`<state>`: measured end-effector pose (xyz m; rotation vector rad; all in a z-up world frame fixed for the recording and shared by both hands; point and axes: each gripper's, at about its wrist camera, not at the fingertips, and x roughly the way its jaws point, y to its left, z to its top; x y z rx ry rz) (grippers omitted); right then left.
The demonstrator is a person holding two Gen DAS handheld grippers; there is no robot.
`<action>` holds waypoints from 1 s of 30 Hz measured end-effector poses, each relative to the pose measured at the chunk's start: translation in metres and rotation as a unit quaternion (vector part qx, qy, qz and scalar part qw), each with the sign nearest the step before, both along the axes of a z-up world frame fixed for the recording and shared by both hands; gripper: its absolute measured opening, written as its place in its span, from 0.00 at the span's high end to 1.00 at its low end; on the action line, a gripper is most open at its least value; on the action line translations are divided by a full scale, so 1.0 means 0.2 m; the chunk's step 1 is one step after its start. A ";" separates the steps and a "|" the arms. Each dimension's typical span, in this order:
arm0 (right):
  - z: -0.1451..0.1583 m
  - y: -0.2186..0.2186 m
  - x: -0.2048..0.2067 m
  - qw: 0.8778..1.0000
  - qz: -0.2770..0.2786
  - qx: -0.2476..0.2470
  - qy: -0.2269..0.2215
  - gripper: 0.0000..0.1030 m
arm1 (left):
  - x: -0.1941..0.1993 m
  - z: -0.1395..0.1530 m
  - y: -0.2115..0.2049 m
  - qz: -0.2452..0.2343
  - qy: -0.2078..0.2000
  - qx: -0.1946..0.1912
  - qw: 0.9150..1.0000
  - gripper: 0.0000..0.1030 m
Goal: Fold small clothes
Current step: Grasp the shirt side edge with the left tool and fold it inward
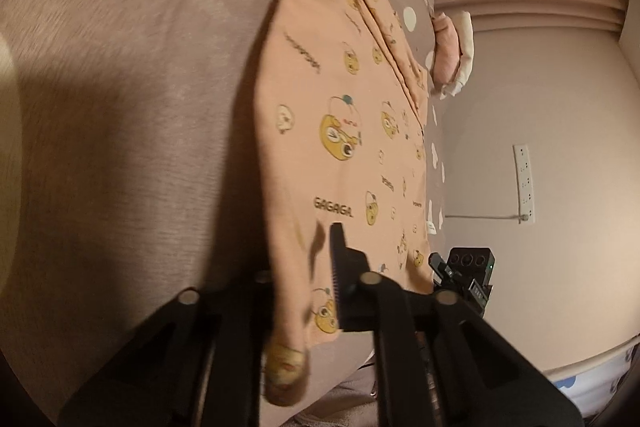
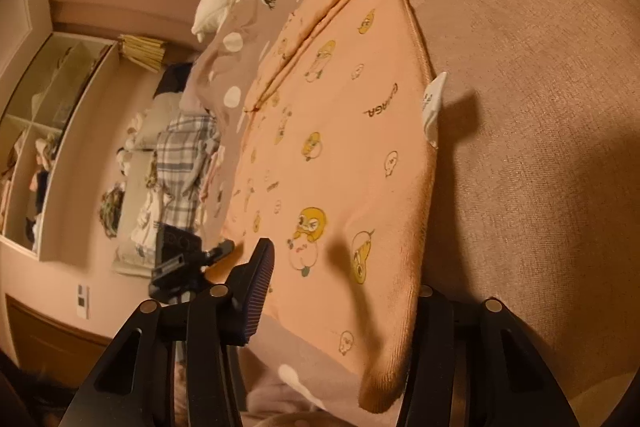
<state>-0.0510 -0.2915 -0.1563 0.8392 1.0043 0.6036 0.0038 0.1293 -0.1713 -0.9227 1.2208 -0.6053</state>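
Left tool (image 1: 316, 287) clamped on peach garment (image 1: 344, 131) hem — right tool (image 2: 340, 287) likewise (bedspread (image 1: 120, 107) beneath).

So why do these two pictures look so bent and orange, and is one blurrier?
Both views come through fisheye lenses, curving walls and darkening corners; warm room light tints everything. Left wrist view: the peach garment smears near the claw. Right wrist view: sharper, hard shadows on the bedcover.
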 end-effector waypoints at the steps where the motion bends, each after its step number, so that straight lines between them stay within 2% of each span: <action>1: 0.00 0.01 0.00 1.000 0.001 -0.004 -0.003 0.57 | 0.00 -0.01 0.01 0.001 0.001 -0.001 1.000 0.97; 6: -0.03 0.04 0.01 0.999 -0.002 -0.029 -0.015 0.85 | -0.02 0.00 0.04 0.004 -0.004 -0.008 1.000 0.99; 9: -0.03 0.04 0.01 0.999 -0.002 -0.032 -0.025 0.91 | -0.03 0.01 0.03 0.003 -0.013 -0.030 0.999 1.00; 12: 0.02 0.04 0.00 0.999 0.000 -0.020 -0.048 0.93 | -0.04 0.04 0.03 0.003 -0.032 -0.064 0.997 1.00; 17: 0.11 0.02 0.01 0.995 -0.005 0.020 -0.094 0.93 | -0.03 0.09 0.02 0.006 -0.051 -0.090 0.995 1.00; 21: 0.14 0.02 0.02 0.991 -0.010 0.053 -0.119 0.93 | -0.04 0.15 0.03 0.022 -0.081 -0.124 0.989 1.00; 26: 0.21 0.04 -0.02 0.985 -0.015 0.061 -0.160 0.95 | -0.06 0.28 0.03 0.030 -0.135 -0.137 0.981 1.00; 30: 0.25 0.04 -0.03 0.984 -0.029 0.053 -0.170 0.95 | -0.10 0.39 0.03 0.034 -0.179 -0.141 0.973 1.00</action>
